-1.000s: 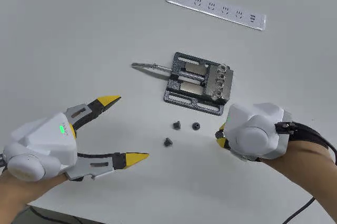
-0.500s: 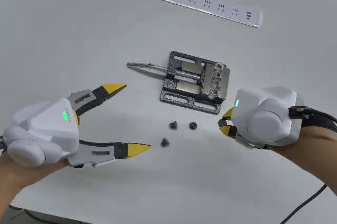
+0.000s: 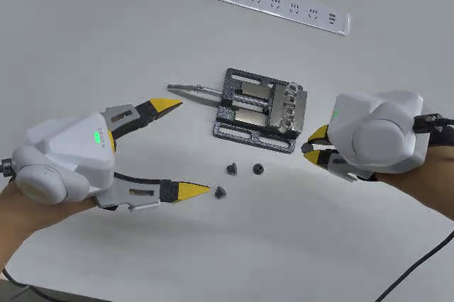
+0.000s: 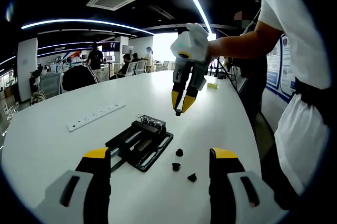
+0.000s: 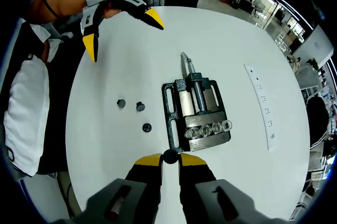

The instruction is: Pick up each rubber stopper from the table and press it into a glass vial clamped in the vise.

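A black vise holds a row of glass vials in its jaws. Three black rubber stoppers lie in front of it: one, a second and a third. My left gripper is open at the left, its lower fingertip just left of the third stopper. My right gripper is shut on another stopper, hanging to the right of the vise near the vials. In the left gripper view, the right gripper hangs above the table behind the vise.
A white power strip lies at the far side of the white table. The vise's screw handle sticks out to the left. A black cable runs across the table's near right corner.
My right gripper has moved right and away from the loose stoppers, alongside the vise. My left gripper has edged toward the nearest stopper, still open.
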`<state>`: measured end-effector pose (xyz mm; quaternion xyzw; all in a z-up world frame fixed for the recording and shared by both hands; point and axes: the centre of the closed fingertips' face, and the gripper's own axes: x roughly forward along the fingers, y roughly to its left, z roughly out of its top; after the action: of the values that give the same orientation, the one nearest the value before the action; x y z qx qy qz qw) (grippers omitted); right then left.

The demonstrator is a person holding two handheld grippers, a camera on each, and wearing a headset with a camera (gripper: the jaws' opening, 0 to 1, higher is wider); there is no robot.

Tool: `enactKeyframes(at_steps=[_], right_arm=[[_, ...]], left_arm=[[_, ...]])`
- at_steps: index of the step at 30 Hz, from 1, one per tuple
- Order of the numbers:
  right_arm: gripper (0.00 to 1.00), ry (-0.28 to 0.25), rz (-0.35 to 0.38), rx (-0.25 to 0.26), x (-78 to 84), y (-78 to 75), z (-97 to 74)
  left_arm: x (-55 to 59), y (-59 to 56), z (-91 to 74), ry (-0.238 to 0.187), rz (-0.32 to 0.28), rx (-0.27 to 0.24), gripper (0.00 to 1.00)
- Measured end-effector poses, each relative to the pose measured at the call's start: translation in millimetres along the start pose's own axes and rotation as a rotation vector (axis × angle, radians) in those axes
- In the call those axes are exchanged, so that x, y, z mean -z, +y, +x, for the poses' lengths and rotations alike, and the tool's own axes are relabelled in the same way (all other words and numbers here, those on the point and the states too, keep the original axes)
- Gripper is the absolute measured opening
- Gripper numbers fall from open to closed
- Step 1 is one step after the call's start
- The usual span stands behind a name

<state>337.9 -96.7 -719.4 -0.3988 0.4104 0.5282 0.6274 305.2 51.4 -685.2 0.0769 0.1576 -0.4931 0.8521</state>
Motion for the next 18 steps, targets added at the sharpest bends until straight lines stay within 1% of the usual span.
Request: enactKeyframes(at_steps=[4,9,18], right_arm=[[0.11,-0.005,-0.001,0.005,-3.0,-9.6,-4.1],[0.11,-0.004,-0.008,0.011,-5.7,-18.4,-5.5],[0.11,-0.007,-0.012,0.007,-9.7,-30.3,-4.0]], left_arm=[[-6.0,4.6,6.9,-0.009,0.012,0.012,0.74],[-10.8,9.7,12.7,-0.013,0.028,0.025,0.74],[-12.3,19.9,20.1,-0.012,0.043,0.04,0.74]])
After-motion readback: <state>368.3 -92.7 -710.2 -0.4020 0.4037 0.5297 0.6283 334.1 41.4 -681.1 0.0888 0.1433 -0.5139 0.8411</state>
